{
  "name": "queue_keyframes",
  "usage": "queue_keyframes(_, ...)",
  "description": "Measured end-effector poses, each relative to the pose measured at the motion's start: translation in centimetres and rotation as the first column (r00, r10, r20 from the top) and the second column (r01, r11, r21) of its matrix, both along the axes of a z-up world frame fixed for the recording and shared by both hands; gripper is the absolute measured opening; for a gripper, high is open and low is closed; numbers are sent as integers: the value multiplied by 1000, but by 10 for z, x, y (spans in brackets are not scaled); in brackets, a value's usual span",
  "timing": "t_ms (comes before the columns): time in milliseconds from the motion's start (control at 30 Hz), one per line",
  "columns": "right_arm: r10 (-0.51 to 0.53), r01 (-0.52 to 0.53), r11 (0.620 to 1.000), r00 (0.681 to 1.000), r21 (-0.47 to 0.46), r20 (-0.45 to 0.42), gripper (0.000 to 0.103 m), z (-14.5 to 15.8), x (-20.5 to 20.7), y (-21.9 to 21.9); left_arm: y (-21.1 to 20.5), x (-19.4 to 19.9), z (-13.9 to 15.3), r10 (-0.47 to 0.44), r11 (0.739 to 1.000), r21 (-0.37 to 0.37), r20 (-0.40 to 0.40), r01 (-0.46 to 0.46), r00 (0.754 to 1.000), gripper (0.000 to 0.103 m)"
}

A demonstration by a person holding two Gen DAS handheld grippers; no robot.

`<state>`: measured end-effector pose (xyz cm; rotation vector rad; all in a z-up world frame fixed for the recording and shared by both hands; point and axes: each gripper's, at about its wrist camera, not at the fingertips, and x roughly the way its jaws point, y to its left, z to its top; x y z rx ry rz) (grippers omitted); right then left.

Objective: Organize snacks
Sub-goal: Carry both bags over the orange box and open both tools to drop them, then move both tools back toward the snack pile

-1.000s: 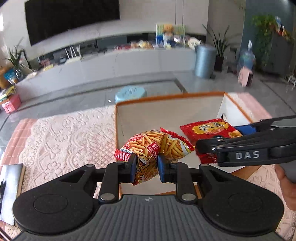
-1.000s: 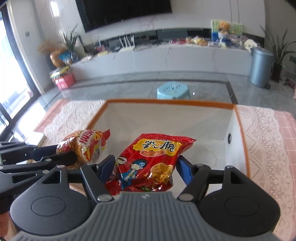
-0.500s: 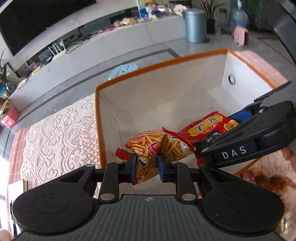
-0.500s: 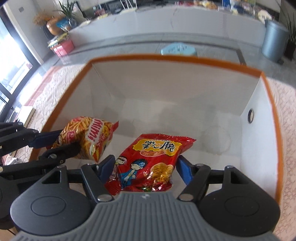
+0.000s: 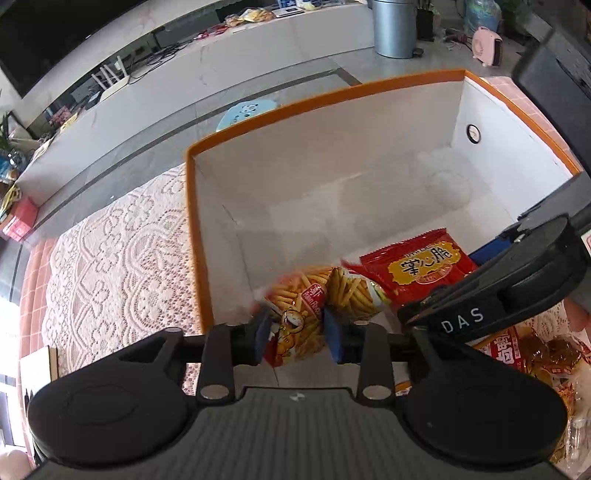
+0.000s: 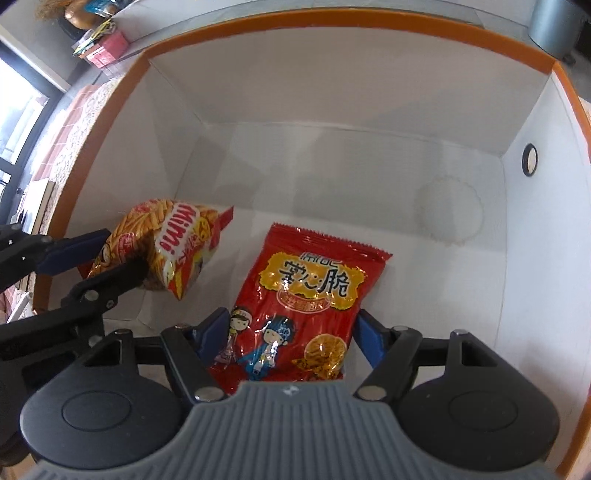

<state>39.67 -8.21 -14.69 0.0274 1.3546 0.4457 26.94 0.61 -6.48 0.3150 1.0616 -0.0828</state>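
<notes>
Blue fingers (image 5: 261,334) of the left gripper (image 5: 297,334) have just been opening; the fries bag (image 5: 314,306) sits loosely between them, blurred, seemingly slipping free near the box's (image 5: 317,92) left wall. Across it, the right gripper (image 6: 291,334) pinches the red bag's (image 6: 306,306) lower sides, low over the box floor. Both bags look light, crinkly and slick, puffed with air, contents brittle; a hold on the crimped seams or sides should suit. More snacks (image 5: 517,354) lie outside, near the box's right corner.

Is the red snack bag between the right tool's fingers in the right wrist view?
Yes, the red snack bag sits between the right tool's blue fingers, inside the white box.
</notes>
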Motion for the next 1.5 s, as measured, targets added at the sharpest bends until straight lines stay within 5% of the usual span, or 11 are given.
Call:
queue_keyframes(200, -30, 30, 999, 1000, -35, 4, 79, 4, 1, -1, 2, -5, 10, 13, 1000, 5, 36, -14, 999, 66)
queue_keyframes(467, -66, 66, 998, 994, 9, 90, 93, 35, -12, -7, 3, -26, 43, 49, 998, -55, 155, -40, 987, 75)
queue_keyframes(900, -200, 155, 971, 944, 183, 262, 94, 104, -73, -53, -2, -86, 92, 91, 989, -143, 325, -46, 941, 77)
queue_keyframes(1033, -197, 150, 978, 894, 145, 403, 96, 123, -113, -57, -2, -111, 101, 105, 984, -175, 400, -36, 911, 77)
queue_keyframes(1200, -193, 157, 981, 777, 112, 599, 99, 135, -176, -63, 0, -144, 101, 124, 965, -262, 467, 3, 875, 80)
queue_keyframes(1500, -304, 283, 949, 698, 140, 649, 99, 102, -255, -80, 7, -181, 70, 109, 932, -356, 457, 68, 883, 80)
